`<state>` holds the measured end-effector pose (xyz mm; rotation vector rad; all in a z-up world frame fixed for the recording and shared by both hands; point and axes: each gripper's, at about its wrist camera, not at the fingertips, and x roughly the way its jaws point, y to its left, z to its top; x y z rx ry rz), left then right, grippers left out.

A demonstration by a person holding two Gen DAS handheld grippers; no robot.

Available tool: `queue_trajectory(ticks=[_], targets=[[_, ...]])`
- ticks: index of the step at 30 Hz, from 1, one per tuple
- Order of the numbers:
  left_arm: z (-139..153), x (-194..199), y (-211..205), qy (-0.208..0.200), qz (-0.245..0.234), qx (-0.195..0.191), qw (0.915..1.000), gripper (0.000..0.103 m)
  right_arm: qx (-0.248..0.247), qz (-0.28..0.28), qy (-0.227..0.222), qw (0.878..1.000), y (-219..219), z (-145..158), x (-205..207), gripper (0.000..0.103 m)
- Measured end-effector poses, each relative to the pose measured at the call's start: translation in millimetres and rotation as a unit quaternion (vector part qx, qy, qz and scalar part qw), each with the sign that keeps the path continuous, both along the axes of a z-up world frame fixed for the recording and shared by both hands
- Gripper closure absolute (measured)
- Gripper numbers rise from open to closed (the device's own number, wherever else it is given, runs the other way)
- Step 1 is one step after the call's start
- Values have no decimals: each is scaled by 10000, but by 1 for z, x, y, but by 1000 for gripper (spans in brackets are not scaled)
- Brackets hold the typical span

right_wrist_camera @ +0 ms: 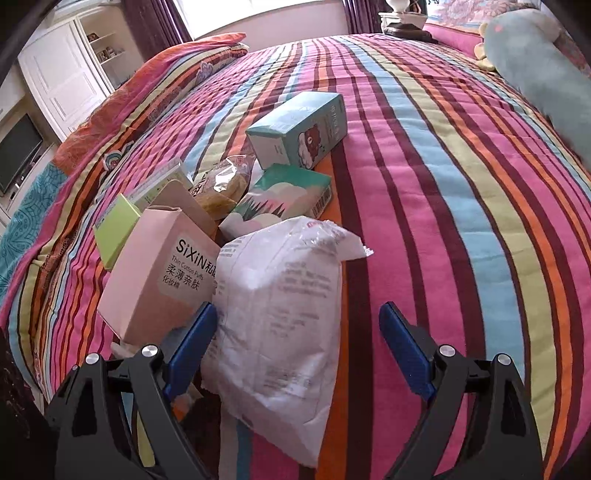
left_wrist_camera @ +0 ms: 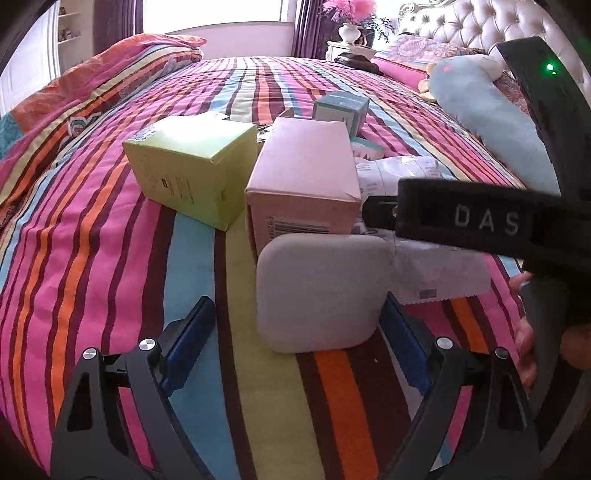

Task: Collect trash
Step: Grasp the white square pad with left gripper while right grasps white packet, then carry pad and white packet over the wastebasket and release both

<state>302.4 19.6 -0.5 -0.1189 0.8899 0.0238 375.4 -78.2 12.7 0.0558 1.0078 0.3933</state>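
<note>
Trash lies in a pile on the striped bedspread. In the left wrist view my left gripper point(left_wrist_camera: 295, 328) is open around a grey rounded-square case point(left_wrist_camera: 321, 291), which sits between its blue pads. Behind it stand a pink box point(left_wrist_camera: 303, 184) and a lime green box point(left_wrist_camera: 192, 166). My right gripper point(right_wrist_camera: 297, 332) is open around a white plastic bag point(right_wrist_camera: 277, 321). Next to it are the pink box point(right_wrist_camera: 159, 273), the green box point(right_wrist_camera: 114, 229), a teal box point(right_wrist_camera: 299, 129), a tissue pack point(right_wrist_camera: 284, 199) and a clear snack wrapper point(right_wrist_camera: 221, 184). The right gripper's body point(left_wrist_camera: 480, 221) shows in the left view.
A light blue plush toy point(left_wrist_camera: 491, 122) lies at the right near the tufted headboard point(left_wrist_camera: 480, 26). A folded quilt point(left_wrist_camera: 92, 85) lies at the far left. A nightstand with a white vase point(left_wrist_camera: 351, 33) stands behind the bed. A white wardrobe point(right_wrist_camera: 62, 81) and a TV point(right_wrist_camera: 18, 155) are at the left.
</note>
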Motion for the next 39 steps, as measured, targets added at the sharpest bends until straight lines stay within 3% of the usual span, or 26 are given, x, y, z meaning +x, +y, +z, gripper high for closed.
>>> queue_trajectory(ticks=[1,2,3,6,15,21,26,29,33,37,39], targets=[[0,-1,0,-6,-37,5,10000,25,11,58,-30,10000,1,0,-1,21],[1,-3,-1,-55,-82,59,9999,46,10,149,-40,9999,3,-1,-3,36],[2,-5,0,-87,-92,109,9999,53,28,244,-50,9997,3,-1,-4,47],[3,-10,6,-68,-155,-32,9999,53,139,301,-152,9993,-3,5,-11,54],[25,-65,34,-368,-273,-228,9987,53,595,67,-762,9953,-67,43,-61,55],[49,-156,38,-758,-596,-203,9951,53,858,403,-1228,9879,-104,57,-165,55],[49,-256,27,-796,-956,-200,9920,53,900,1018,-1191,9835,-105,42,-280,55],[24,-307,18,-417,-1123,-403,9920,53,999,1287,-678,9843,-99,15,-328,55],[-35,-338,6,360,-1277,-480,9900,53,620,1361,97,9887,-80,-51,-363,55],[-116,-341,-10,1383,-1439,-369,9792,53,-25,1349,893,9868,-60,-130,-366,55],[-148,-339,-16,1800,-1466,-416,9718,53,-232,1397,1073,9841,-52,-151,-364,55]])
